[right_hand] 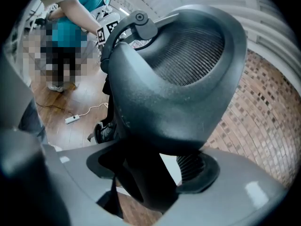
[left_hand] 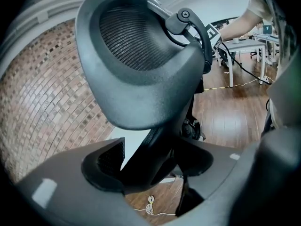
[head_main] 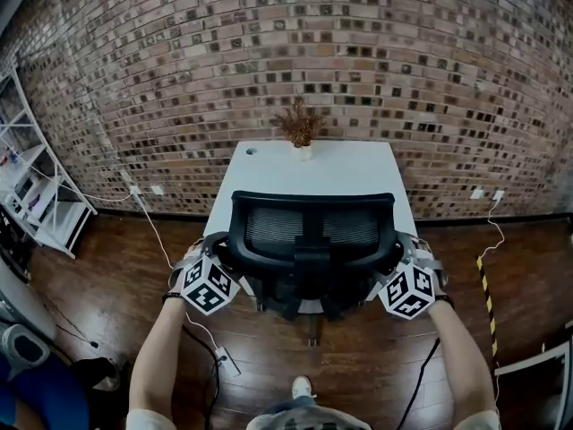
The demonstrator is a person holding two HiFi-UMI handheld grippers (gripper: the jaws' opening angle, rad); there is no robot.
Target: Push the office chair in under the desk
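1. The office chair (head_main: 311, 240) stands centred at the near edge of the white tabletop (head_main: 269, 173). Its mesh back hides the seat, so I cannot tell how far under it already is. Armrests or the seat could strike the tabletop edge if the height doesn't clear.
2. The left tongs (head_main: 204, 256) and the right tongs (head_main: 407, 256) each stand wide, straddling a side of the chair's back frame. A gap shows beside one pad of each, so neither clamps. An uneven shove would likely let the frame slide out, or swivel the chair to the left or right.
3. A white cable (head_main: 201, 325) lies on the floor near the chair's left side and could snag a caster.
4. A hard bump might jolt the potted plant (head_main: 301, 133) at the far edge.
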